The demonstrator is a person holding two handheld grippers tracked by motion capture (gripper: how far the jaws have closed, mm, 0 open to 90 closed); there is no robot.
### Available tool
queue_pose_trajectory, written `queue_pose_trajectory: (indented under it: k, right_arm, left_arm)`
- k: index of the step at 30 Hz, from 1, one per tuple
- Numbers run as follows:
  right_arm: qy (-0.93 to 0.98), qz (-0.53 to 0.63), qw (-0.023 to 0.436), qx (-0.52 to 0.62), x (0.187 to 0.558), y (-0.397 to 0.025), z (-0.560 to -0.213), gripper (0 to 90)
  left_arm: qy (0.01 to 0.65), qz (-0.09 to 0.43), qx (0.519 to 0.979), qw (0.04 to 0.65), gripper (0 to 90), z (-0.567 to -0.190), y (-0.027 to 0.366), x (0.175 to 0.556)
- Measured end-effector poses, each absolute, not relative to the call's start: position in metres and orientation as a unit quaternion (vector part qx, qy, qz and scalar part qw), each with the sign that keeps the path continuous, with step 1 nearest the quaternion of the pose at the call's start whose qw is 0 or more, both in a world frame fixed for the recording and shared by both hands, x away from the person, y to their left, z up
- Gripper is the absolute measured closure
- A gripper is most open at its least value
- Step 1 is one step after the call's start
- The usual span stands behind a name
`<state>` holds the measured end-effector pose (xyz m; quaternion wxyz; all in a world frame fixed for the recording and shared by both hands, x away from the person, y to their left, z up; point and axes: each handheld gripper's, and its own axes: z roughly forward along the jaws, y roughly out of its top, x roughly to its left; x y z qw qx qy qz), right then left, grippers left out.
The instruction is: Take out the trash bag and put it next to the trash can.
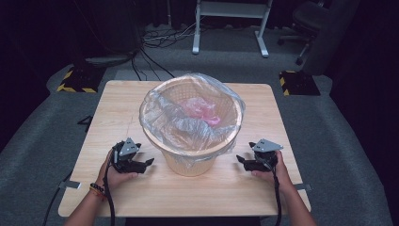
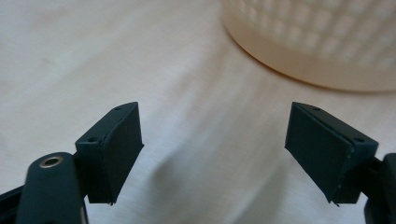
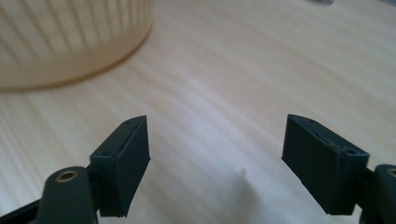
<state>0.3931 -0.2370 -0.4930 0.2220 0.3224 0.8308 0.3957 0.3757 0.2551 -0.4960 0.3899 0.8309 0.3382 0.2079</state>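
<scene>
A pale peach plastic waste basket [image 1: 190, 162] stands mid-table, lined with a clear plastic bag [image 1: 155, 110] folded over its rim; something pink [image 1: 203, 110] lies inside. My left gripper [image 1: 147, 164] rests low on the table to the basket's left, jaws open and empty. In the left gripper view the left gripper [image 2: 212, 154] hovers over bare wood, with the basket's base [image 2: 317, 51] at the upper right. My right gripper [image 1: 241, 160] sits to the basket's right, also open with nothing held. From the right gripper [image 3: 215, 163], the basket [image 3: 65, 42] shows at the upper left.
The light wooden table [image 1: 117, 103] has bare room on both sides of the basket and along its front edge. Beyond it lie grey carpet, cables [image 1: 155, 42], a white desk frame [image 1: 230, 23] and an office chair [image 1: 310, 21].
</scene>
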Motion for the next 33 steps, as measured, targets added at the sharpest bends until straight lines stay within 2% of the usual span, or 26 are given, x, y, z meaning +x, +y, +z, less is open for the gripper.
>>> queue_pose_trajectory:
  k: [4,8,13,17,19,22,27,33]
  right_arm:
    - [0.807,0.423,0.251,0.326,0.4,-0.234,-0.474,24.8]
    - [0.794,0.426,0.299,0.315,0.404,-0.23,-0.448,26.8]
    - [0.765,0.463,0.324,0.308,0.403,-0.226,-0.428,27.9]
    - [0.758,0.47,0.338,0.301,0.401,-0.22,-0.424,29.4]
    - [0.743,0.493,0.348,0.289,0.39,-0.215,-0.42,30.7]
    - [0.742,0.485,0.384,0.259,0.377,-0.206,-0.416,32.6]
    - [0.728,0.495,0.417,0.226,0.36,-0.197,-0.407,34.2]
    - [0.719,0.497,0.443,0.199,0.351,-0.188,-0.403,39.0]
  left_arm:
    - [0.342,0.226,0.801,0.435,18.6,-0.474,0.265,0.385]
    - [0.343,0.236,0.766,0.489,18.7,-0.447,0.269,0.387]
    - [0.31,0.277,0.735,0.536,18.4,-0.422,0.261,0.365]
    - [0.293,0.298,0.74,0.526,18.4,-0.411,0.251,0.35]
    - [0.284,0.303,0.732,0.54,18.3,-0.406,0.246,0.34]
    - [0.266,0.307,0.724,0.558,18.1,-0.397,0.239,0.326]
    - [0.25,0.323,0.719,0.562,18.2,-0.39,0.229,0.312]
    - [0.237,0.317,0.72,0.57,21.4,-0.384,0.218,0.303]
